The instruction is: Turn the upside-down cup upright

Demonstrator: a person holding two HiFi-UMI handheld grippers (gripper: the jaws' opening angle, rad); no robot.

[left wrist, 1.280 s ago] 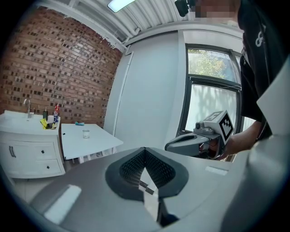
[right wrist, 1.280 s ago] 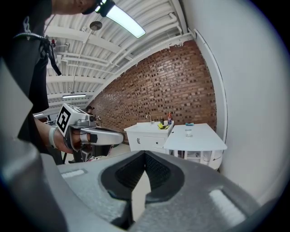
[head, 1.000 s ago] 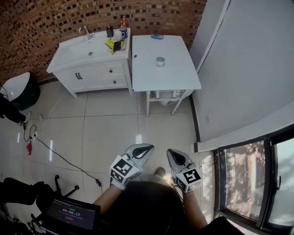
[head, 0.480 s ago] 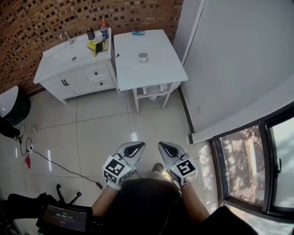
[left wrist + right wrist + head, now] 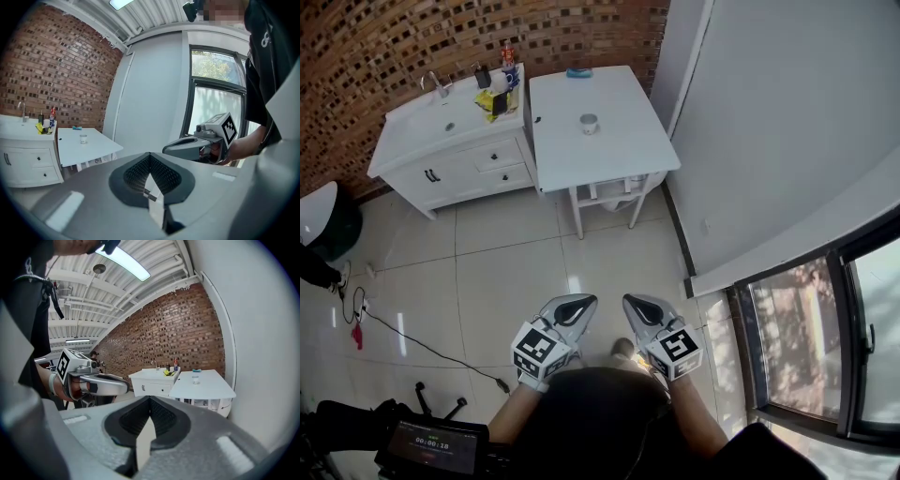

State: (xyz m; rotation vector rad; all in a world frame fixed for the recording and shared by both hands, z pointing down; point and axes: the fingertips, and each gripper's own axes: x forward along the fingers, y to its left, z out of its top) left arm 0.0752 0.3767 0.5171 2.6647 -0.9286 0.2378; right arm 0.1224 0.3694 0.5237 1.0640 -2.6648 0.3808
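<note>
A small pale cup [image 5: 589,123] stands on the white table [image 5: 609,150] far across the room, by the grey wall. It also shows as a tiny cup [image 5: 83,138] in the left gripper view and as a cup [image 5: 196,377] in the right gripper view; which way up it stands is too small to tell. My left gripper [image 5: 573,306] and right gripper [image 5: 638,306] are held side by side close to my body, over the tiled floor. Both are shut, with nothing between their jaws. Seen along its jaws, each gripper [image 5: 150,158] [image 5: 150,401] points toward the table.
A white sink cabinet [image 5: 441,141] with bottles and a yellow item [image 5: 494,99] adjoins the table's left side. A blue object [image 5: 577,72] lies at the table's far edge. A cable [image 5: 412,328] runs over the floor; a timer screen [image 5: 431,441] sits lower left, a window [image 5: 825,347] to the right.
The view has swung, so the table and cabinet now sit further left in the frame. Both grippers stay shut and close together near my body.
</note>
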